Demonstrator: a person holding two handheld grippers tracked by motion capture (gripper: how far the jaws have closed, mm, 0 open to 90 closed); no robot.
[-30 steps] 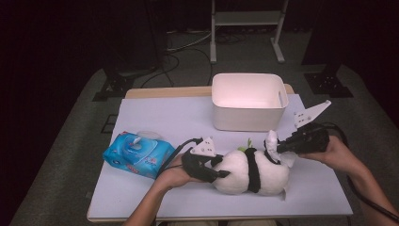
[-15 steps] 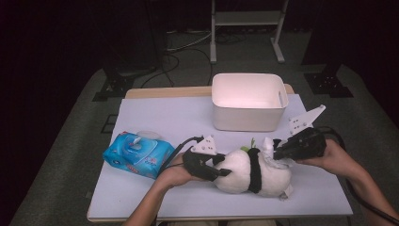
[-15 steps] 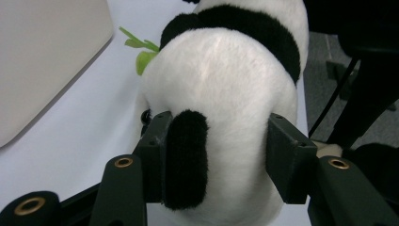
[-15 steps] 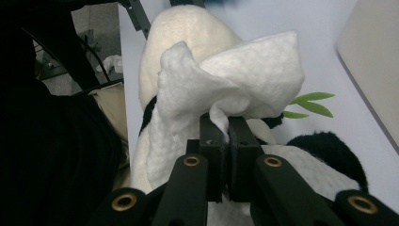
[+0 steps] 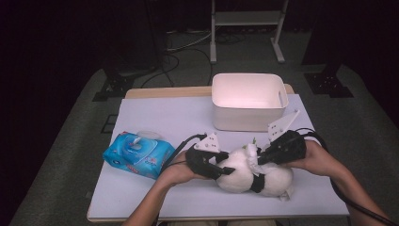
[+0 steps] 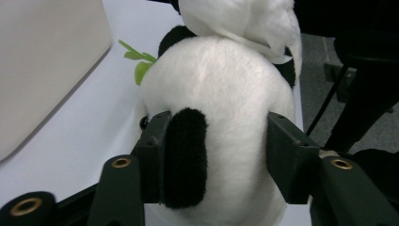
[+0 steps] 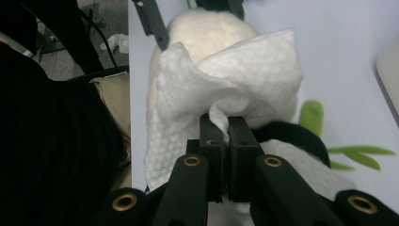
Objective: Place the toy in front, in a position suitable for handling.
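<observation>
At the left of the high view lies a blue pack of wet wipes (image 5: 139,154) on the white table cover (image 5: 155,117), untouched and apart from my work. Just right of it, low in the middle of the frame, my left gripper (image 5: 225,170) clamps the plush panda (image 5: 249,174) at its head end; in the left gripper view the two pads press into the white fur on either side, one beside a black ear patch, and the fur bulges between them. Its jaws have just been easing open a little, yet the toy sits pinched between them at a middling width. I judge the panda light, soft and squashy, so it gives under the pads rather than slipping; a hold across the round head or the body's middle suits it best, and the green leaf sprig (image 6: 136,59) looks too flimsy to pull on. Further right, my right gripper (image 5: 258,157) has its jaws closed tight on a white wipe (image 7: 226,99), bunched and draped over the panda's upper side. The wipe looks limp and probably damp, easy to tear, so I keep it pinched at a gathered fold. Above, toward the upper right, the cream bin (image 5: 248,101) stands open.
</observation>
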